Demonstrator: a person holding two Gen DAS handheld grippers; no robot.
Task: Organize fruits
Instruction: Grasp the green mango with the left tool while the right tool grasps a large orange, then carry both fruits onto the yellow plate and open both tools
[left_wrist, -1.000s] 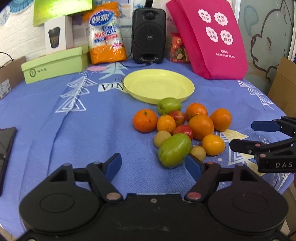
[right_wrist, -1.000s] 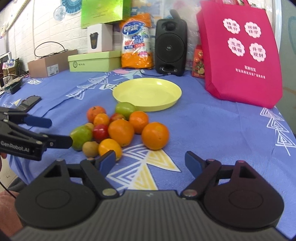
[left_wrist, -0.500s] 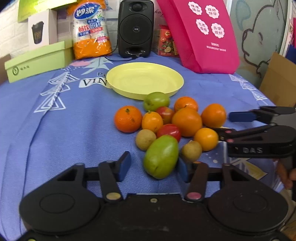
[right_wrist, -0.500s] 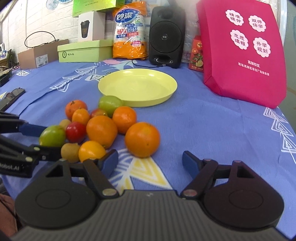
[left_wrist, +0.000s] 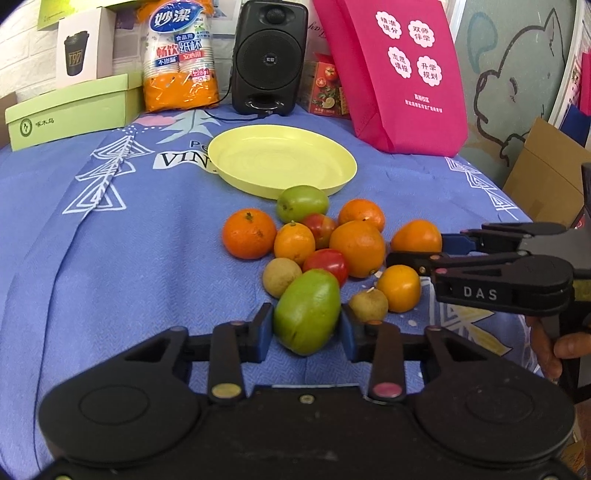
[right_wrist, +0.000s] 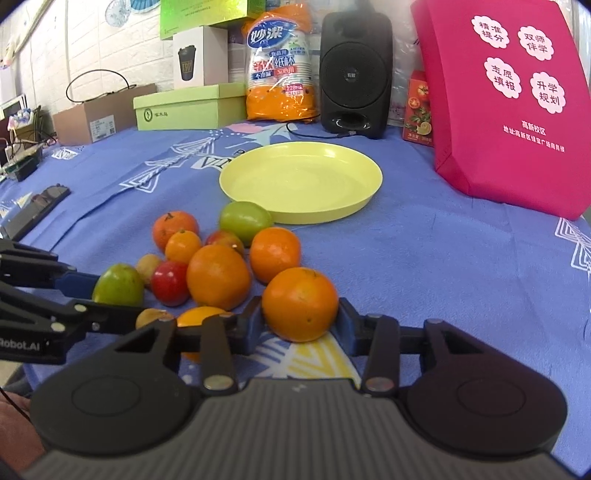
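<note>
A pile of oranges, tomatoes, small brown fruits and green fruits lies on the blue cloth in front of an empty yellow plate (left_wrist: 240, 155) (right_wrist: 295, 218). My left gripper (left_wrist: 306, 328) is shut on the green mango (left_wrist: 308, 310), which rests on the cloth at the near edge of the pile. My right gripper (right_wrist: 299, 319) is shut on an orange (right_wrist: 300, 302) at the right side of the pile. The mango also shows in the right wrist view (right_wrist: 118, 284), and the held orange in the left wrist view (left_wrist: 416, 237).
At the back stand a black speaker (left_wrist: 269, 55), a pink bag (left_wrist: 402, 74), an orange pack of paper cups (left_wrist: 179, 55), a green box (left_wrist: 74, 107) and a white box. A dark device (right_wrist: 33, 206) lies at the cloth's left edge. A cardboard box (left_wrist: 543, 173) stands off the right edge.
Both grippers have moved forward into the pile and closed: the left around the green mango, the right around the right-hand orange.
</note>
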